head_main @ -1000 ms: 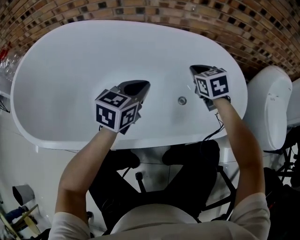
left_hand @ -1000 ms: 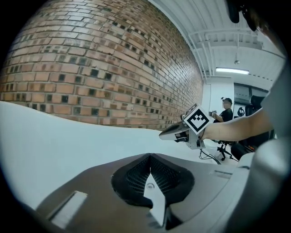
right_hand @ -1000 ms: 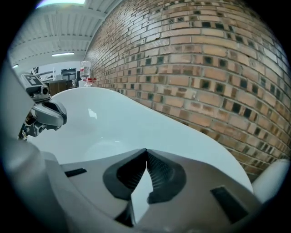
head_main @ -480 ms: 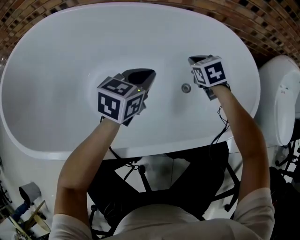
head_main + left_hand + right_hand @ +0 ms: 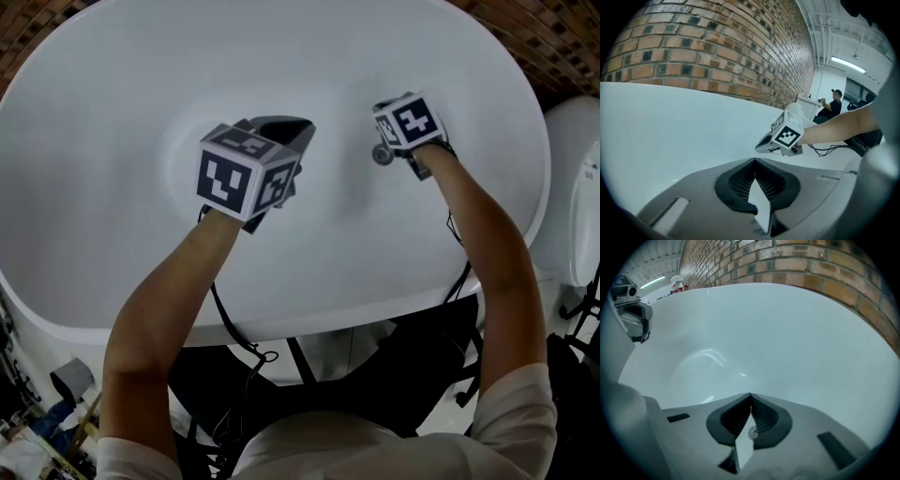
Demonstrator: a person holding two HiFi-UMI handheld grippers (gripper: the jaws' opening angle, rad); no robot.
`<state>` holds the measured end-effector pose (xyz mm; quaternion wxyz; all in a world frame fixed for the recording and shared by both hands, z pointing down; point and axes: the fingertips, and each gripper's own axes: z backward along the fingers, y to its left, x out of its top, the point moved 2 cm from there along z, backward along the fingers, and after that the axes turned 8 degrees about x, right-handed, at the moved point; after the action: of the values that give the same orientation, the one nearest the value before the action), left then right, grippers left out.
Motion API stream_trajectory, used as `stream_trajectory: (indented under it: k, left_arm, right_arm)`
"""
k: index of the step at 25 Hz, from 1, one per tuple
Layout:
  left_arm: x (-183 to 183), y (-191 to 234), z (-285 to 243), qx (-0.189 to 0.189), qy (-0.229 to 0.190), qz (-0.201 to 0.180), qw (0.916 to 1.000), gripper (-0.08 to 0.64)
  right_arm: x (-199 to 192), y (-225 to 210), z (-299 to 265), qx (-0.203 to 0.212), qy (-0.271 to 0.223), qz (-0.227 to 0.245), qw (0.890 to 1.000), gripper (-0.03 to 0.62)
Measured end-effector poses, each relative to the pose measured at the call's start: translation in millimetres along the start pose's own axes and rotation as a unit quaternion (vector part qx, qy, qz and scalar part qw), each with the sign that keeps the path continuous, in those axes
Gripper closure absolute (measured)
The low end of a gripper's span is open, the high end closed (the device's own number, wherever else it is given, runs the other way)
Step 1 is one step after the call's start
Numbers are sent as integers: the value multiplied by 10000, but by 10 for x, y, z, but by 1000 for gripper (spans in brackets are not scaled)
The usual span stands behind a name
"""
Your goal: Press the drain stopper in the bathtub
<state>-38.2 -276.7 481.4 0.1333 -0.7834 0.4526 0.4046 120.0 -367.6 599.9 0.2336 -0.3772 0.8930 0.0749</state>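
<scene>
Right tongs [image 5: 750, 397] pressed together, empty, low inside bathtub [image 5: 103, 103], tips just beside drain stopper [image 5: 382, 156] on tub floor, contact unclear. Left tongs [image 5: 754, 161] likewise closed, empty, over tub middle, apart from stopper

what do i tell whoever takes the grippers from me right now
Left gripper: shut, empty, held over the middle of the bathtub.
Right gripper: shut, empty, at the drain stopper, which shows just under its jaws; contact cannot be told.
Done: right gripper is lined up at the stopper.
Left: press the stopper down with the right gripper's closed tips, then lift clear.
</scene>
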Motion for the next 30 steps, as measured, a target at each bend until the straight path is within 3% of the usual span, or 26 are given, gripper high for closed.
stream_trajectory:
  k: [8, 22, 30]
  left_arm:
    - [-305, 27, -459, -162, 521, -56, 9985, 552]
    - [-638, 48, -953, -338, 1217, 76, 9920, 552]
    - [-1033, 62, -1243, -542, 1292, 536, 9887, 552]
  right_arm:
    - [-486, -241, -652, 266, 759, -478, 9956, 577]
    - [-1157, -282, -1260, 763, 1679, -837, 9793, 577]
    - [-1730, -400, -1658, 866, 2232, -1241, 9630, 577]
